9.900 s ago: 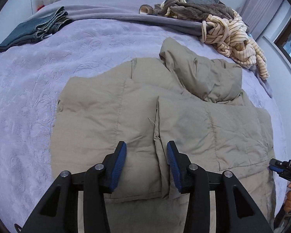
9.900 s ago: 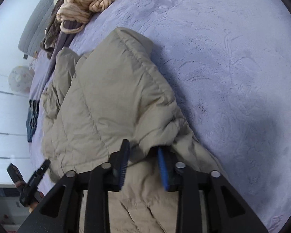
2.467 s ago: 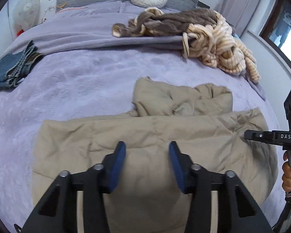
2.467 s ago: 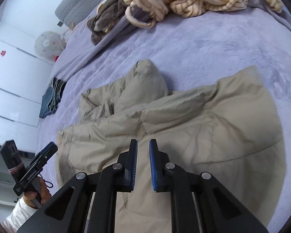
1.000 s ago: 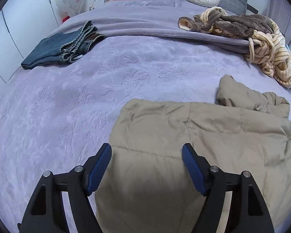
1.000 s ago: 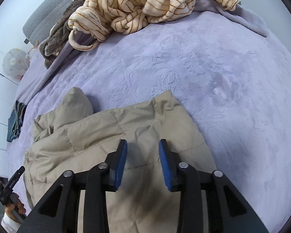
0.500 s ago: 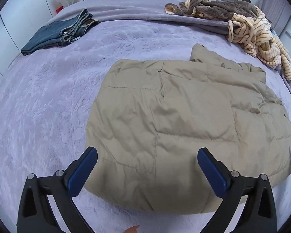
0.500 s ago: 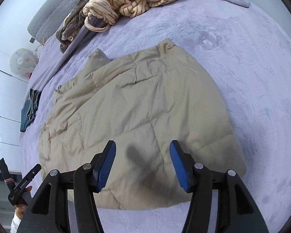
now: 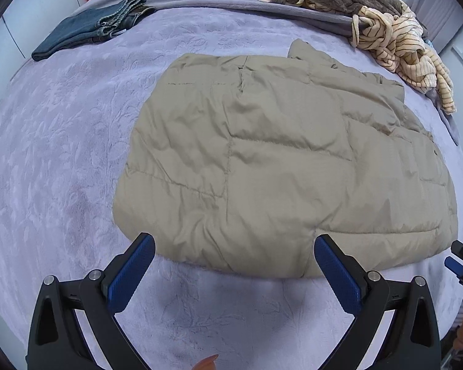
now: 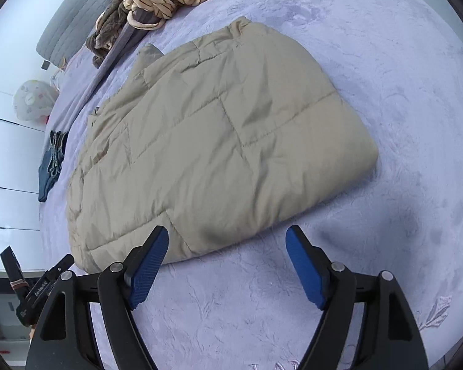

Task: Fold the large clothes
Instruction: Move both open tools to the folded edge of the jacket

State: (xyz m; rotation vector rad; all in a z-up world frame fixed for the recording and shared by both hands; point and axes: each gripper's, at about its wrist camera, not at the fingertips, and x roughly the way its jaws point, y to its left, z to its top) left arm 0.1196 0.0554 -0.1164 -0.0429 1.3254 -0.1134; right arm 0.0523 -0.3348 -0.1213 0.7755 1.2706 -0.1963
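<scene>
Jacket, a puffy beige quilted one, lies folded into a thick slab mid-bed on the lilac embossed bedspread. Left claw hangs wide apart, empty, at the slab's near edge; right claw is opening, nothing between its pads. Risk: that springy padding could puff the fold open. The left view shows folded blue jeans clearly beyond the jacket; the right shows its rounded fold edge.

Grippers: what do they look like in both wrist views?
Left gripper and right gripper match: black angular plastic frames with triangular cut-outs, silver pivot bolts, and fingers faced with ribbed blue pads. No cables or sleeves in view.
</scene>
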